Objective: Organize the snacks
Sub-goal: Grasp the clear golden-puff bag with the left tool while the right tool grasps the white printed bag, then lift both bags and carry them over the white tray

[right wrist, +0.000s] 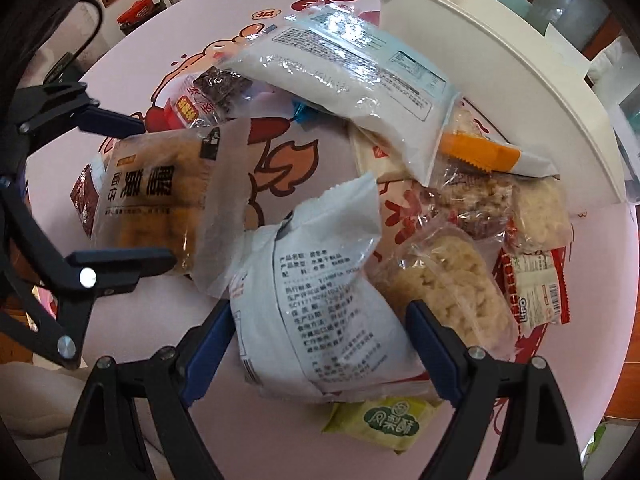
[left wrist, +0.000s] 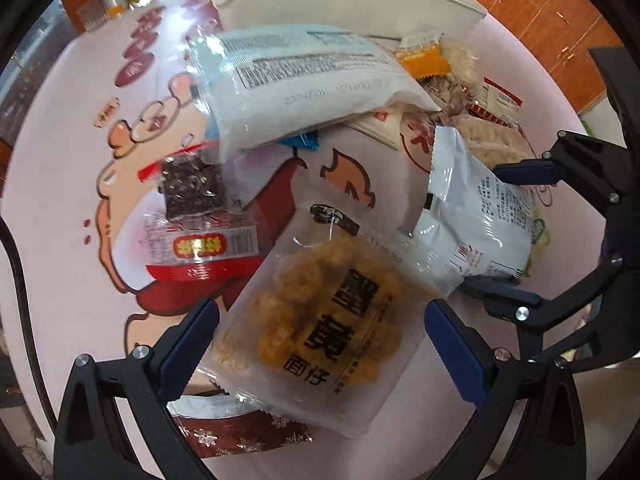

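Two hand-held grippers work a heap of snack packets on a round pink tabletop (right wrist: 132,60) printed with a cartoon figure. The left gripper (left wrist: 322,330) straddles a frosted packet of egg-yolk pastry (left wrist: 320,320); its blue pads (left wrist: 192,340) flank the packet's edges, and the views do not settle whether they press it or merely bracket it. The right gripper (right wrist: 320,340) likewise straddles a white printed pouch (right wrist: 320,300), contact equally uncertain. Both packets lie toward the near edge of the tabletop, side by side and almost touching. To do the step well, each gripper should probably close across the packet's firm filled middle rather than its loose sealed margin, then lift straight up before carrying toward the white bin (right wrist: 500,80) at the far side. Obstacles: the pouch's upper flap rears between the two grippers, so simultaneous lifts risk a snag; a large pale-blue bag (right wrist: 352,72) lies across the route to the bin; a pineapple-cake packet (right wrist: 380,424) sits under the pouch's near end; clear puffed-rice packets (right wrist: 452,292) crowd the right gripper's outer finger.
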### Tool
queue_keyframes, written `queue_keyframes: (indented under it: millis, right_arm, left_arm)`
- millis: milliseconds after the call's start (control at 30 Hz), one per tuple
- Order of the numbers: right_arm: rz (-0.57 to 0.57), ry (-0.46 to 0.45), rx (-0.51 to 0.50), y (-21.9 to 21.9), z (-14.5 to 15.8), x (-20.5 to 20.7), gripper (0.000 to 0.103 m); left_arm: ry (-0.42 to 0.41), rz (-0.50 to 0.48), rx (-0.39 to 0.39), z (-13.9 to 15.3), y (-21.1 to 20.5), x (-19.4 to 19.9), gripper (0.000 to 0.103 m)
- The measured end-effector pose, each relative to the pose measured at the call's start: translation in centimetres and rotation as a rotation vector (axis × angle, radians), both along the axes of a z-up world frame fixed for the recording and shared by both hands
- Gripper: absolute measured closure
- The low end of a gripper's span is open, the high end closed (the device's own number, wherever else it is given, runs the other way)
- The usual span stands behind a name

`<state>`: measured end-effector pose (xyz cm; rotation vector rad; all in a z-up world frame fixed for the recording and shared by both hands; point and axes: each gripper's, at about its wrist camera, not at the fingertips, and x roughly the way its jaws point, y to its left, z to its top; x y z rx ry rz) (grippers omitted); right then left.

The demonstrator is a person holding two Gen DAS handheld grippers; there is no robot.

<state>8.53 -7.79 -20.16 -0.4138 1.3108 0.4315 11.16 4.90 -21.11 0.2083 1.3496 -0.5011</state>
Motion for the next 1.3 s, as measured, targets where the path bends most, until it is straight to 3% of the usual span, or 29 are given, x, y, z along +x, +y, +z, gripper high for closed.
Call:
queue_keyframes:
  millis: [200,367,500,567,767,1000,1300]
  right_arm:
    - [0.024,0.006,-0.003,-0.2,-0.6,-0.7,0.023]
    - [-0.011,0.026,0.010,-1.0,-1.5,-0.8,0.027]
    - [-0.043,0.027,0.032,-1.1,-1.6,-1.0,0.032]
    - [-0.058,0.033,0.042,-1.3,-1.4,-0.6,0.035]
    - [-0.106,0.037,0.067,-2.5,-1.0,-0.1,0.041]
    - [-0.162,-0.011,0.130,-3.8,2.0,-0.1,0.043]
    - [-0.267,-0.132,0.220,-7.2,9.5,0.1,0.042]
  left_arm:
    - [0.067,-0.071,-0.001,-0.3,0.5,0.3,0.002]
    - [0.040,-0.127,0.124,-1.5,-1.5,-0.4,0.002]
    - [0.013,-0.102,0.200,-2.5,-3.3,-0.7,0.007]
    - [0.009,-0.086,0.183,-2.4,-3.9,-0.7,0.016]
    - [-0.037,-0.044,0.213,-1.6,-4.5,-1.6,0.022]
    - [-0.101,0.049,0.151,2.0,-4.0,-3.6,0.023]
    - [-0.212,0.205,0.044,8.2,-2.4,-4.6,0.022]
